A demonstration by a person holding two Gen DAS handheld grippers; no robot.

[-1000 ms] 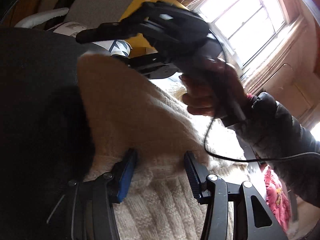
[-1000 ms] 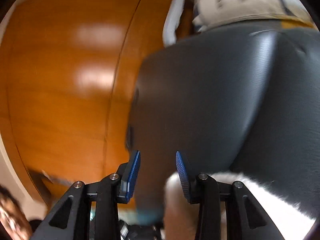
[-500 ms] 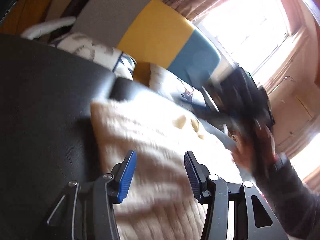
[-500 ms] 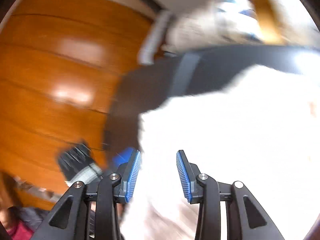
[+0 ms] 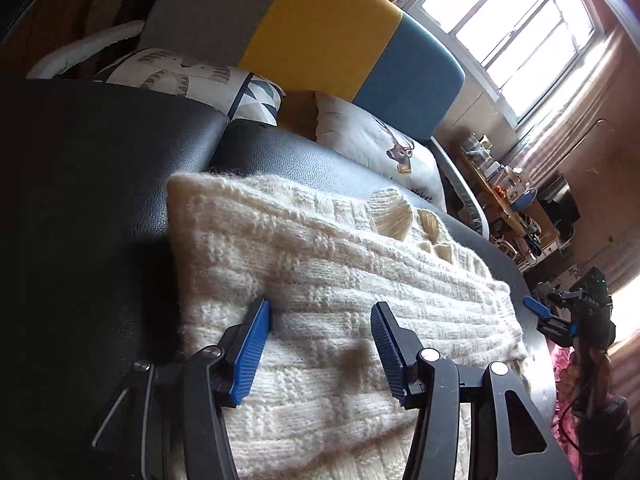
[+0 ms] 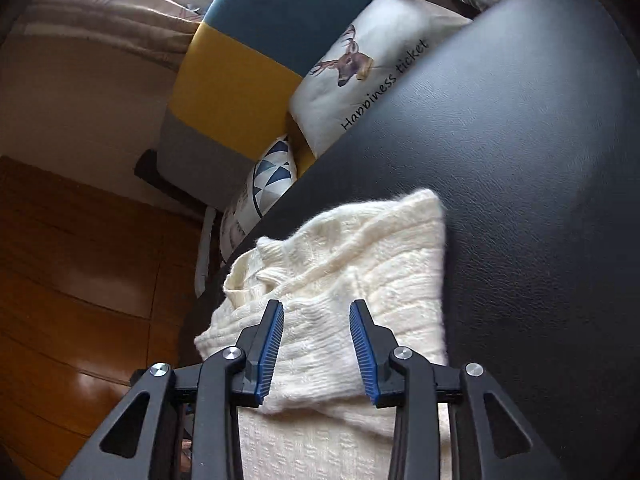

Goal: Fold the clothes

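**Me:** On the black leather cushion (image 5: 100, 168) lies a cream knitted sweater (image 5: 320, 264), doubled over into a thick rectangle. In the left wrist view its top layer sits fairly flat, edges roughly squared. In the right wrist view the end nearest that camera shows loose layers, with a ribbed edge (image 6: 256, 272) curling up and a thinner waffle-textured layer underneath.

**Listener:** And the grippers?

**Me:** My left gripper (image 5: 320, 344) hovers low over the knit, fingers spread wide, nothing between them. My right gripper (image 6: 316, 340) also stands apart and empty, fingers framing the bundle's near end. From the left camera I can see that right gripper (image 5: 560, 316) off past the sweater's far edge.

**Listener:** What could go wrong from here?

**Me:** I think the bulky knit is the main risk. If I pinch only the top layer, the layers below could slide and the fold would spring open. The curled ribbed edge could catch on a finger and drag the stack askew. The leather looks slick, so a sideways push might slide the whole bundle toward the cushion's rim, where wooden floor (image 6: 80, 280) shows below. Whether another fold is due or this is the finished shape, I cannot tell.
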